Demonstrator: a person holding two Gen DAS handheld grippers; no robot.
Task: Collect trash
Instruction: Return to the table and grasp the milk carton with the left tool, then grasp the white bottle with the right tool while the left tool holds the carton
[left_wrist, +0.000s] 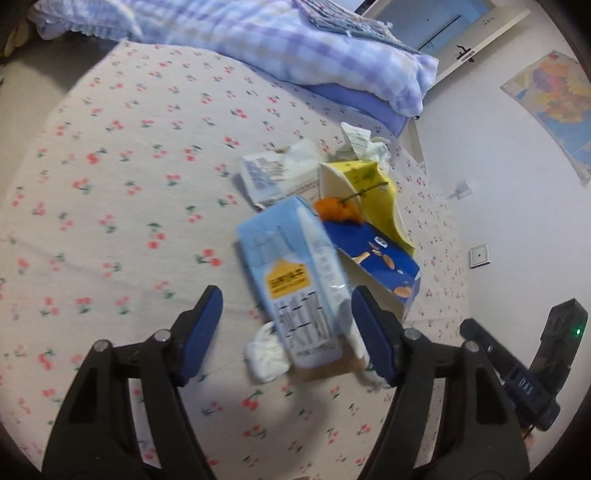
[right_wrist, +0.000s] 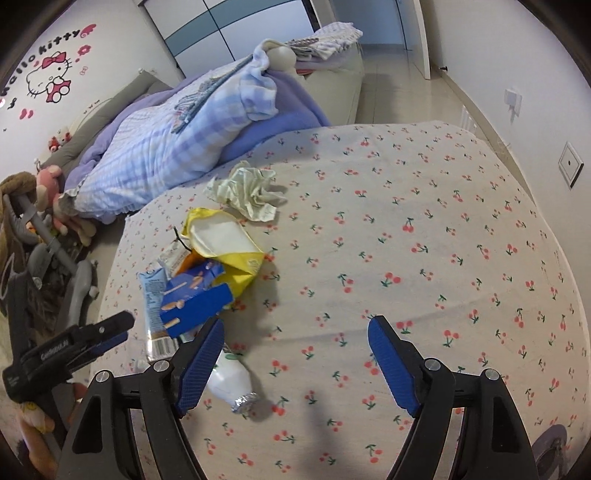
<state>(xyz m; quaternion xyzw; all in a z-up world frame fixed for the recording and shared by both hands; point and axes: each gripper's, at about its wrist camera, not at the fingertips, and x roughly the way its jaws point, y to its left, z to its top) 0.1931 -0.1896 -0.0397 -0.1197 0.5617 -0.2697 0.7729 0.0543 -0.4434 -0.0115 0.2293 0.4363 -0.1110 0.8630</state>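
A home bedroom, a bed in a cherry-print sheet, a checked lilac duvet heaped at its far end, plush toys beside the bed, a cartoon cat wall sticker above them, a map poster on the wall beside the bed

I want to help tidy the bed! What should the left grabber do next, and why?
Probably ease the left gripper forward and close on the light blue carton. Its jaws are open, the carton already lies between them, nearest of the trash pile, and the pads do not seem to press it yet.
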